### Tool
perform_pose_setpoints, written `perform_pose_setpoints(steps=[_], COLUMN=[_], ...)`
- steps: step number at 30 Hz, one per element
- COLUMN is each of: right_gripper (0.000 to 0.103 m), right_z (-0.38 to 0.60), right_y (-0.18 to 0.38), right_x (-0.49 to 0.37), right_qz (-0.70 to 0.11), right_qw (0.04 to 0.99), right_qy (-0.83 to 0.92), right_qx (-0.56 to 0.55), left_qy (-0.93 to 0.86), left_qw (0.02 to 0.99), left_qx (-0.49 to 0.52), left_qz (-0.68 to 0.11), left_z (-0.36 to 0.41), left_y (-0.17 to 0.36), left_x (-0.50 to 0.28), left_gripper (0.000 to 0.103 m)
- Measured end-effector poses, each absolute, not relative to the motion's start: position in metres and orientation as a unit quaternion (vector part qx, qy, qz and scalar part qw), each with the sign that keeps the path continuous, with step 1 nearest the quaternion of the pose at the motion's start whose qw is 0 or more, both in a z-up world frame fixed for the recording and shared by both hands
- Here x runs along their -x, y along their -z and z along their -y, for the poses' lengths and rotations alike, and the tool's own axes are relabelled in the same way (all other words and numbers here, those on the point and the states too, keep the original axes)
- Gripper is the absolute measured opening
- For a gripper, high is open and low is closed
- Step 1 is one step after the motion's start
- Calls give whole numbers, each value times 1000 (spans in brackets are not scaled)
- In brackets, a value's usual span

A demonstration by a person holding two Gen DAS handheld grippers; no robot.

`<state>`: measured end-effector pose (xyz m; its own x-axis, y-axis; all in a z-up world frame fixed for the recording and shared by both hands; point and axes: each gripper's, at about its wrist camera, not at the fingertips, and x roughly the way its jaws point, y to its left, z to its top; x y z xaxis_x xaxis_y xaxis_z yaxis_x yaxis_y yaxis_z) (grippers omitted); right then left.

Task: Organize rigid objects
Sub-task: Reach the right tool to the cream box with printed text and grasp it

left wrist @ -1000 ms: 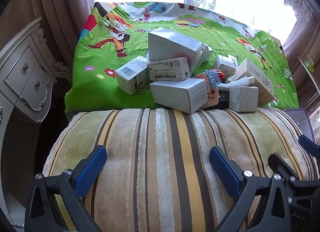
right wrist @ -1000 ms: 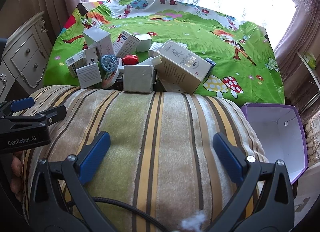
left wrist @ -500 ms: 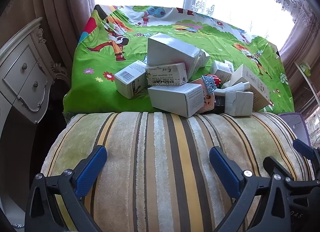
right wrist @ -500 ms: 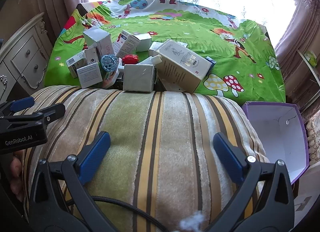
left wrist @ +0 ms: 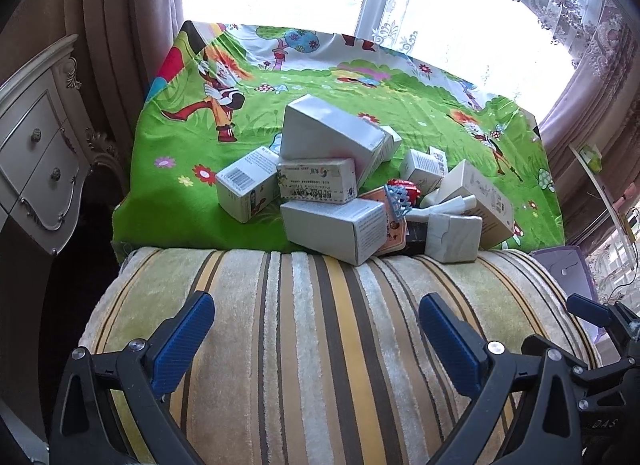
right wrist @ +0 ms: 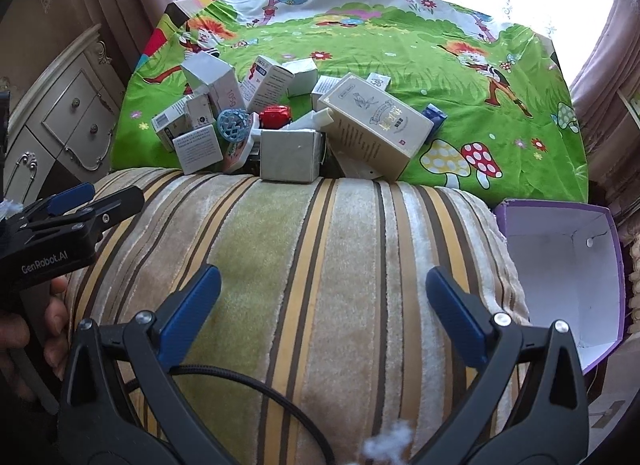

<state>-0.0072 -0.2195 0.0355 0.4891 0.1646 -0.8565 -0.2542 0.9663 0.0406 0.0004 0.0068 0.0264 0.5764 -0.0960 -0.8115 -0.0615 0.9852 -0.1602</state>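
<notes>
Leaning boxes hiding a dark item behind.

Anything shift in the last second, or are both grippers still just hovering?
Nothing grabbed or released. The left gripper drew back slightly, so the pile of boxes sits lower in its view. The right gripper hardly moved. Both stay open above the striped cushion; the purple box is unmoved.

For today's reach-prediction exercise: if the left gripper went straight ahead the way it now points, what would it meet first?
Probably the white carton at the pile's near edge, after passing above the striped cushion. Depth is unclear, so it might brush the cushion first.
</notes>
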Motion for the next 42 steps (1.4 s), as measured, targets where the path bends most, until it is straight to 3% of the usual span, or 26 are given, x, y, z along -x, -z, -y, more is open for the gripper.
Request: perform_pose_setpoints(steps=[4, 20, 32, 42], right_gripper=[103, 103, 103, 103], right_z=[224, 255, 244, 236], right_y=[-51, -61, -38, -15], right_x=[2, -57, -106, -139], right_qz=[-461, -449, -466, -474], right_qw=[877, 883, 846, 822], right_qy=[-108, -136, -221, -266], right_qx=[80, 30, 133, 170], left_qy=[13, 85, 136, 151], left_qw=[893, 898, 892, 875], left_qx=[72, 28, -96, -137], left_qz=[-444, -431, -421, -438], left_z=[-5, -6, 12, 17], left_y=[-40, -48, -48, -38], left_x=[-14, -85, -124, -147], left_gripper=[103, 103, 103, 103])
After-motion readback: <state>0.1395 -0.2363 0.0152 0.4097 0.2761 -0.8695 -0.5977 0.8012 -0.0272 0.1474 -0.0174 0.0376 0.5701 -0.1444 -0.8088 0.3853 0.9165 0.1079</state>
